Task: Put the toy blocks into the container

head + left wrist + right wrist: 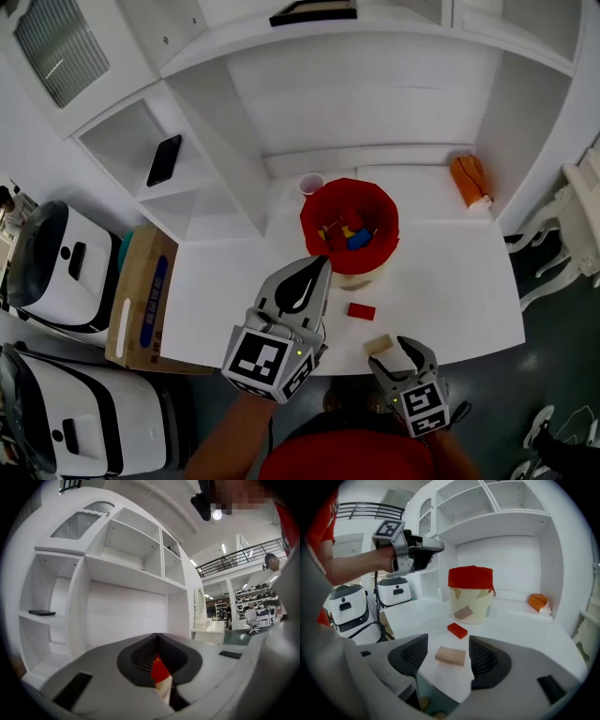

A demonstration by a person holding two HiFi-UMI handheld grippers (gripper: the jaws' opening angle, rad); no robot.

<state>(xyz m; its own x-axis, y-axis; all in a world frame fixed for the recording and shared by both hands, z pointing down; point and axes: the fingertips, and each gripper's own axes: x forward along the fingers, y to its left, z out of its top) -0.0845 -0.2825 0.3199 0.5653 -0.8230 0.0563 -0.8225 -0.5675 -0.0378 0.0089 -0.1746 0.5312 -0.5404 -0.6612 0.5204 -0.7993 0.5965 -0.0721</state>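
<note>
The red-lined container [349, 217] stands mid-table with several coloured blocks inside; in the right gripper view this container [471, 595] shows a cream body. A red block [361, 311] lies flat in front of it. A tan block [379, 344] lies near the table's front edge. My right gripper [401, 352] is open around that tan block [450, 656], whose sides are clear of the pads. The red block [457, 630] lies just beyond. My left gripper [321, 267] is shut, raised and pointing at the container. A thin red and cream sliver shows through the left gripper's [158, 641] closed jaws.
A small white cup [310, 184] stands behind the container. An orange object [471, 180] lies at the back right. Shelf walls enclose the table [234, 281] at the back and sides. A cardboard box [141, 295] and white machines [56, 267] stand to the left.
</note>
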